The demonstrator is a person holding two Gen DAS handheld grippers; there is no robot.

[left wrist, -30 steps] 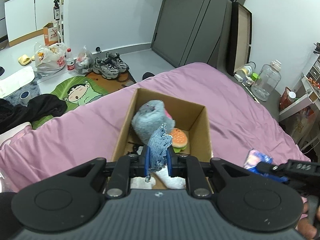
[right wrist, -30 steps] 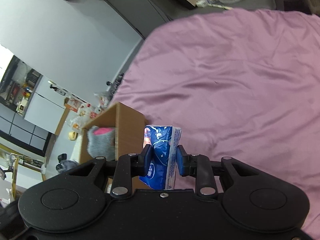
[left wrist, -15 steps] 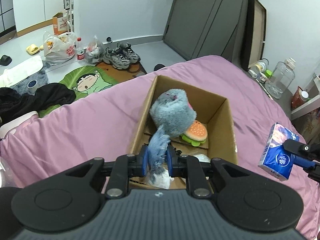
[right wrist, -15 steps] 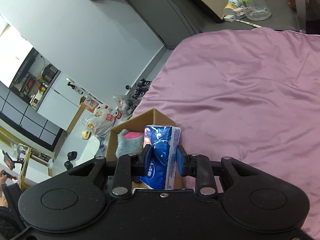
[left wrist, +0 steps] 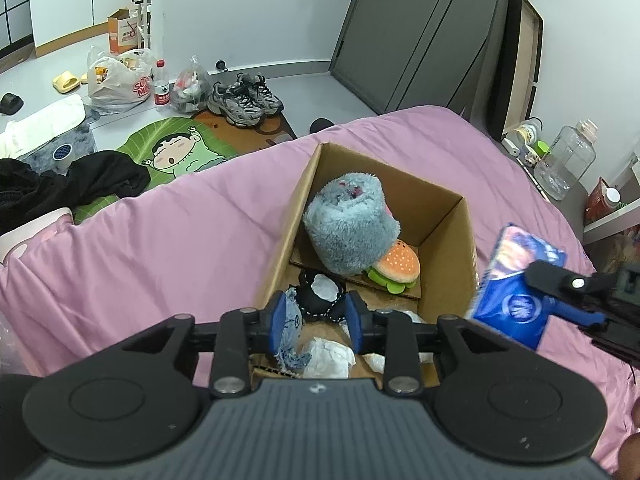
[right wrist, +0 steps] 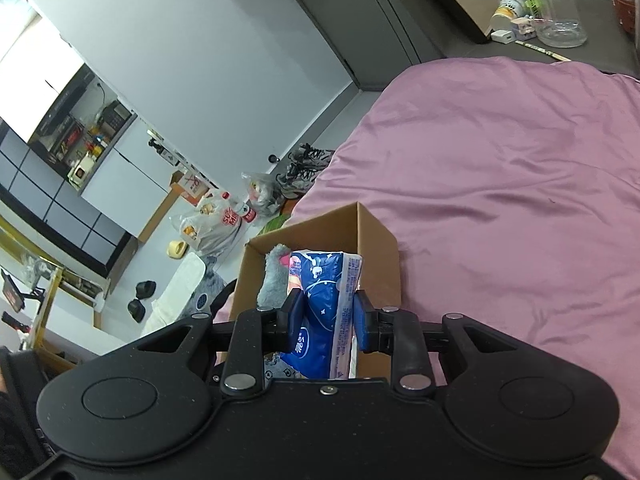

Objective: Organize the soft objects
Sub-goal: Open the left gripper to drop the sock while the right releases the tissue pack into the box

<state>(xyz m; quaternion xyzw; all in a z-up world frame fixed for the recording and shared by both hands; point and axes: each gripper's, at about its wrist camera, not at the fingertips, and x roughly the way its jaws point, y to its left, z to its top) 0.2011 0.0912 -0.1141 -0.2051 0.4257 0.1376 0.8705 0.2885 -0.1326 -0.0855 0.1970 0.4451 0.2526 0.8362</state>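
Note:
An open cardboard box (left wrist: 448, 216) sits on the pink bed. Inside it are a grey fluffy plush (left wrist: 348, 232), a burger plush (left wrist: 398, 266), a black-and-white soft item (left wrist: 322, 292) and white cloth (left wrist: 328, 360). My left gripper (left wrist: 316, 320) hovers over the box's near end, its jaws opening. A frayed denim piece (left wrist: 290, 330) hangs against the left pad only. My right gripper (right wrist: 326, 316) is shut on a blue tissue pack (right wrist: 324, 312) by the box's (right wrist: 376, 248) right wall, and the tissue pack (left wrist: 516, 280) also shows in the left wrist view.
The pink sheet (left wrist: 160, 248) spreads around the box. On the floor beyond the bed lie grey sneakers (left wrist: 244, 98), plastic bags (left wrist: 116, 76), a bottle (left wrist: 161, 88) and a cartoon mat (left wrist: 176, 152). A clear jar (left wrist: 568, 160) stands on a surface to the right.
The left jaws have parted and the denim piece has slumped against the left pad, lower into the box. The right gripper has carried the tissue pack closer to the box.

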